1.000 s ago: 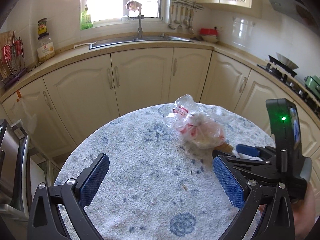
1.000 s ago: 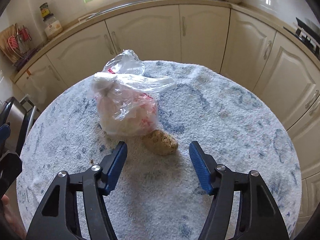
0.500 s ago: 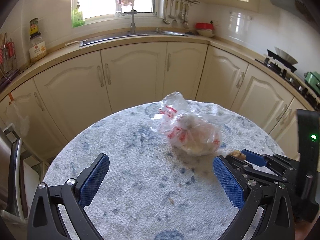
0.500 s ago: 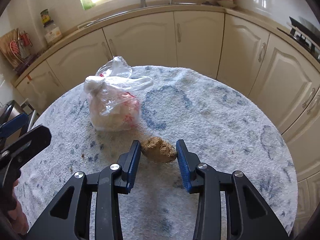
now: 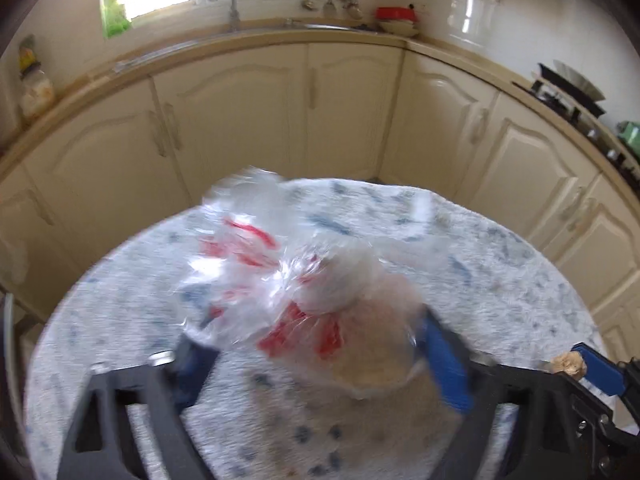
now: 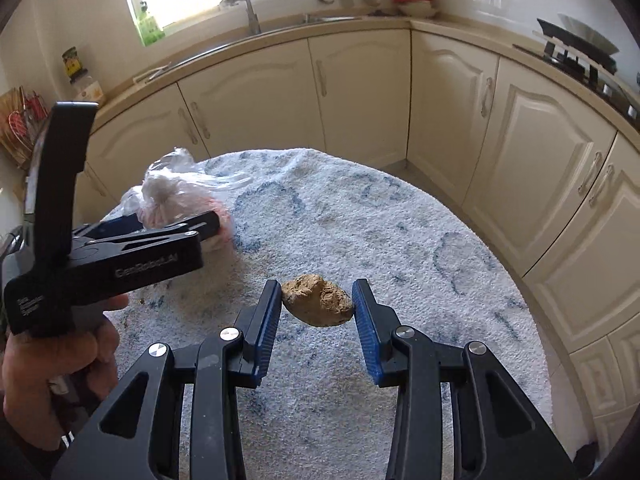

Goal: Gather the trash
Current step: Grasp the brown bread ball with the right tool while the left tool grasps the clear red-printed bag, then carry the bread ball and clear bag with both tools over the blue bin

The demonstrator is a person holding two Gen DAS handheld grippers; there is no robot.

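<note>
A clear plastic bag (image 5: 316,292) with red print, stuffed with trash, lies on the round table between my left gripper's fingers. My left gripper (image 5: 320,360) is open with its blue pads on either side of the bag; the view is blurred. The bag (image 6: 176,200) and left gripper (image 6: 168,232) also show in the right wrist view. My right gripper (image 6: 318,312) is shut on a brown lump (image 6: 318,300) and holds it above the table. The lump (image 5: 568,364) shows at the right edge of the left wrist view.
The round table has a white and blue towel cover (image 6: 400,240). Cream kitchen cabinets (image 6: 360,92) curve behind it, with a sink and tap (image 6: 252,12) under a window and a stove (image 6: 580,56) at the right.
My left gripper moved forward around the bag. My right gripper closed on the brown lump and lifted it off the table.
</note>
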